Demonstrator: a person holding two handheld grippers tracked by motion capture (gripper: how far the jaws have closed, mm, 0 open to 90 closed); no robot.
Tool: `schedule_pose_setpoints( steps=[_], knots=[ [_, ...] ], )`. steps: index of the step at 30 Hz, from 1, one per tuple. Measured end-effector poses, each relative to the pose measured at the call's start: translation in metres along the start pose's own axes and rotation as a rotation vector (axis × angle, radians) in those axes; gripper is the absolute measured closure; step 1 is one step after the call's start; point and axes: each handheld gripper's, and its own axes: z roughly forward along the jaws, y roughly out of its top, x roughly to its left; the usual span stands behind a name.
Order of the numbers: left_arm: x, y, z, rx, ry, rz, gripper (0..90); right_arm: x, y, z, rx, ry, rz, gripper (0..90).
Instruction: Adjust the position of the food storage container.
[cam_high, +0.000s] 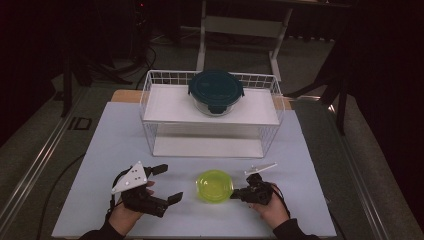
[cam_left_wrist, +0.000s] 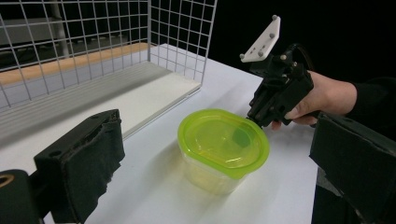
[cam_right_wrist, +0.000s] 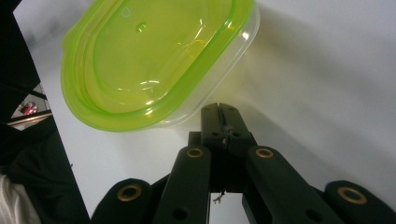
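Observation:
A clear plastic tub with a yellow-green lid (cam_high: 214, 185) stands near the table's front edge, between my two grippers. My left gripper (cam_high: 168, 183) lies to its left with the jaws spread wide and nothing between them; its padded fingers (cam_left_wrist: 81, 170) frame the tub (cam_left_wrist: 223, 145) in the left gripper view. My right gripper (cam_high: 239, 193) is shut, tips together and pressed against the tub's right side just under the lid rim (cam_right_wrist: 140, 119). The right gripper (cam_right_wrist: 219, 114) holds nothing between its jaws that I can see. From the left gripper view the right gripper (cam_left_wrist: 253, 119) touches the lid's edge.
A white wire shelf basket (cam_high: 150, 95) stands at the back of the white table top (cam_high: 310, 165). On its upper shelf rests a glass container with a dark teal lid (cam_high: 215, 90). A white board lies on the basket's lower level (cam_high: 207, 146).

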Motion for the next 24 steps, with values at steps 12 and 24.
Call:
schedule_pose_setpoints(
  steps=[12, 24],
  knots=[
    [0.001, 0.0, 0.0, 0.0, -0.001, -0.003, 2.3, 0.009, 0.01, 0.017, 0.018, 0.019, -0.022, 89.8],
    [0.001, 0.0, -0.001, -0.002, 0.008, 0.003, 2.3, 0.007, 0.014, 0.013, -0.004, -0.007, -0.034, 89.4]
  ],
)
